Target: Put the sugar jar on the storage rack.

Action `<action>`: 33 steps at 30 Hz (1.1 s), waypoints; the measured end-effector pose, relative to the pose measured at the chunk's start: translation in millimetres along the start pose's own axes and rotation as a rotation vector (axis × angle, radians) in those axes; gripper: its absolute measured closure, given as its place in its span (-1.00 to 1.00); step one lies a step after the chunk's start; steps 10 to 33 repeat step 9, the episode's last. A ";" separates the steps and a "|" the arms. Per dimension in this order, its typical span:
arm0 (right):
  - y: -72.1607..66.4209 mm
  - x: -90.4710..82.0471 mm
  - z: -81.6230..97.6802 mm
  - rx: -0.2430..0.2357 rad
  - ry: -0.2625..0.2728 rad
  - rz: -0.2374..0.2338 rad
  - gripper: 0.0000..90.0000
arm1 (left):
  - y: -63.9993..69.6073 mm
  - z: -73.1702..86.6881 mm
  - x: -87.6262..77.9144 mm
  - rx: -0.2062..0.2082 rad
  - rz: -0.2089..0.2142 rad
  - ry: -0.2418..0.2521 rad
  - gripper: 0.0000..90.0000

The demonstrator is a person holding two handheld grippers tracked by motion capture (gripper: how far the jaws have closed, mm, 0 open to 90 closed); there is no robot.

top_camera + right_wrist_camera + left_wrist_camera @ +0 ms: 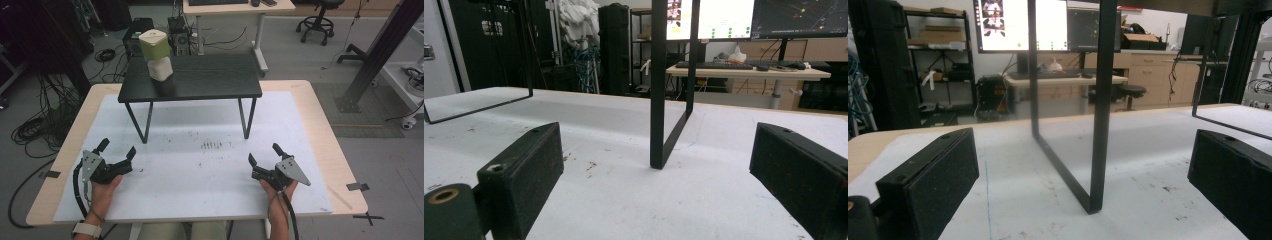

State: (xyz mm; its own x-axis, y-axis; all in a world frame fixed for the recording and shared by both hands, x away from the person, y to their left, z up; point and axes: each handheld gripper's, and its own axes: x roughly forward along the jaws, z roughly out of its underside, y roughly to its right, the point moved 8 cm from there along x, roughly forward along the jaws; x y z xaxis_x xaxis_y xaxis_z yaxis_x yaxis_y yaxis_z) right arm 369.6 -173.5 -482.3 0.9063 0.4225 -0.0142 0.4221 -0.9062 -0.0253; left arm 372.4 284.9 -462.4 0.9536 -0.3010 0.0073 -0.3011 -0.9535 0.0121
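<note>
- White sheet (pixel 190 175) covers the worktop (pixel 320 125), and on it stands your landmark, the small black table (pixel 200 77), towards the far edge.
- On the small black table's top, near its far left corner, a pale green block (pixel 154 44) sits stacked on a cream block (pixel 160 68); the two touch, and the cream one is turned askew under the green one.
- Your left gripper (pixel 118 152) rests on the white sheet in front of the small black table, below its left end and well apart from the stacked blocks.
- Its jaws are spread wide with nothing between them; in the left gripper view (pixel 1083 175) they frame the small black table's left leg frame (pixel 1100 125), which stands clear of both pads.
- Your right gripper (pixel 263 153) lies on the white sheet in front of the small black table's right end, level with the left one and well apart from it.
- Its jaws also stand apart and pinch nothing; in the right gripper view (pixel 659 175) the small black table's right leg frame (pixel 658 100) rises beyond them, untouched.
- Dark scuff marks (pixel 211 145) dot the white sheet just in front of the small black table, between your two grippers and nearer the right one.
</note>
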 end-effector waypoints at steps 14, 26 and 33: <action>0.3 0.2 0.2 0.005 -0.004 -0.001 -0.84 | -0.1 0.0 0.0 -0.001 -0.001 0.000 -1.00; 0.3 0.2 0.2 0.005 -0.004 -0.001 -0.84 | -0.1 0.0 0.0 -0.001 -0.001 0.000 -1.00; 0.3 0.2 0.2 0.005 -0.004 -0.001 -0.84 | -0.1 0.0 0.0 -0.001 -0.001 0.000 -1.00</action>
